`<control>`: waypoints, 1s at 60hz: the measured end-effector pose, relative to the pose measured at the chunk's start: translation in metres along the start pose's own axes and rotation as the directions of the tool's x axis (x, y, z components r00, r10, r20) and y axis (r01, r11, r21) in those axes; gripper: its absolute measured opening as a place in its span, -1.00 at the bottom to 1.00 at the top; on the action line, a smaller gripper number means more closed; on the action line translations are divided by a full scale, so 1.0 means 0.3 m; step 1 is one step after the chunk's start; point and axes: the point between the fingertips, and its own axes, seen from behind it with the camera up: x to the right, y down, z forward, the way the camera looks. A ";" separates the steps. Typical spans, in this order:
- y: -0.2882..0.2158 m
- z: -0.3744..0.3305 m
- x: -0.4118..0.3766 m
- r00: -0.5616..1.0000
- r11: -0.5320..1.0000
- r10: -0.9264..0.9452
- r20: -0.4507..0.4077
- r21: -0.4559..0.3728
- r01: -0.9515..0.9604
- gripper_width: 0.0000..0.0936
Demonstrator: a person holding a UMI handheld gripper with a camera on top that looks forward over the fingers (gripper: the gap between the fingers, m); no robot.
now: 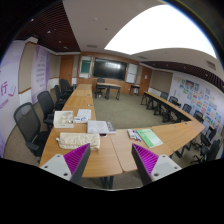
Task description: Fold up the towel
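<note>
The tongs [110, 160] are held high above the near end of a long wooden table [118, 152], spread wide with nothing between them, their magenta pads [76, 157] facing each other across bare wood. Ahead of the left finger, and well apart from it, a pale folded towel [77, 140] lies on the table; another light bundle [65, 118] sits farther on beyond it. Ahead of the right finger lie some papers [148, 137], with more sheets [99, 127] near the middle. Black chairs [30, 122] line the table's left side, and a dark screen [109, 69] hangs on the far wall.
</note>
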 end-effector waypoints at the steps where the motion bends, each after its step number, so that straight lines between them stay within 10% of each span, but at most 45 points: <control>1: 0.010 -0.018 0.002 1.000 1.000 0.000 -0.001 -0.006 0.000 0.81; 33: 0.569 0.397 -0.565 0.998 0.973 -0.004 0.069 -0.229 0.020 0.82; 60: 0.422 1.106 -1.303 0.978 0.977 0.006 0.209 -0.210 0.039 0.83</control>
